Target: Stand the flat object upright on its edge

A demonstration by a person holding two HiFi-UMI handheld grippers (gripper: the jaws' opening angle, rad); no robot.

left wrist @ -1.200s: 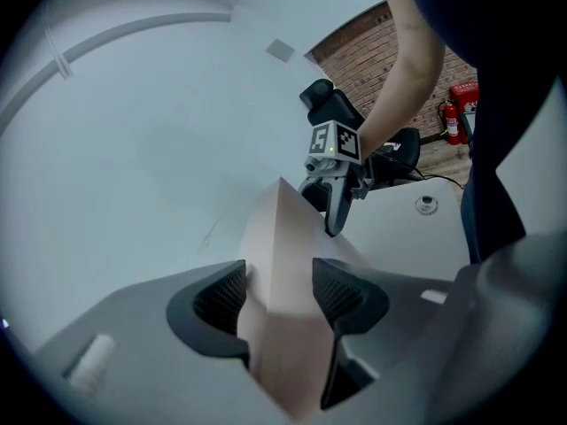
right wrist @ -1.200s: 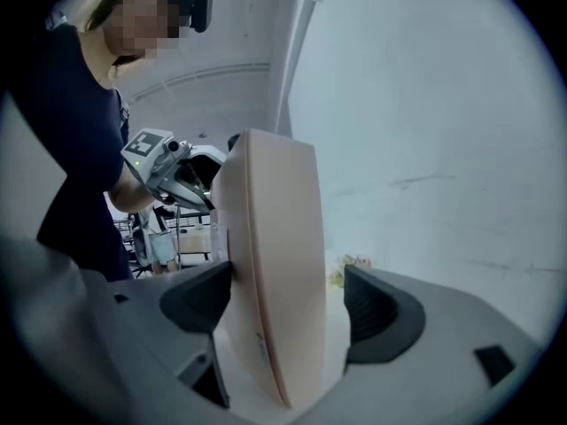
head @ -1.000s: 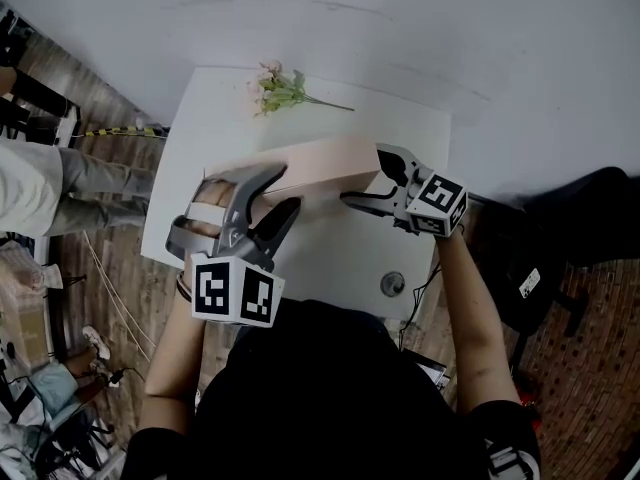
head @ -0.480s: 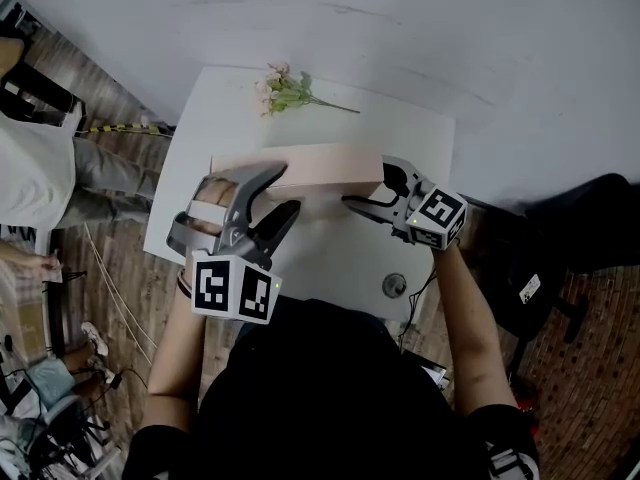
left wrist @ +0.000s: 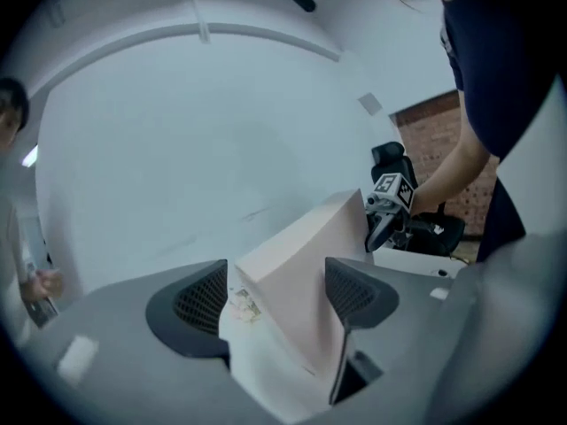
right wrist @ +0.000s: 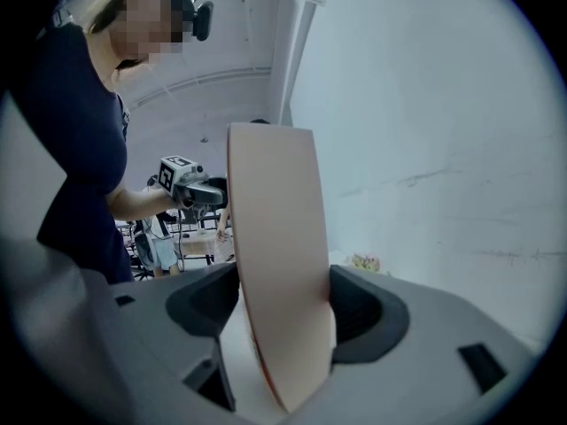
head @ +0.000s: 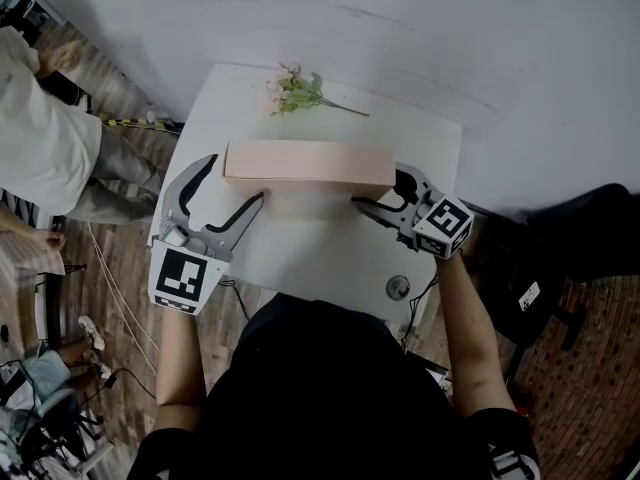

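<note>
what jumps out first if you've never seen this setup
A long pink box stands on its edge across the white table. The right gripper is closing its jaws on one end while the left gripper opens its jaws around the other. A flower sprig lies behind.

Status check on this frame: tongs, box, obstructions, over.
Left tongs opening, loose around pink box end. Right tongs closing, pads on it. Box upright on edge. Flower sprig behind, clear.
</note>
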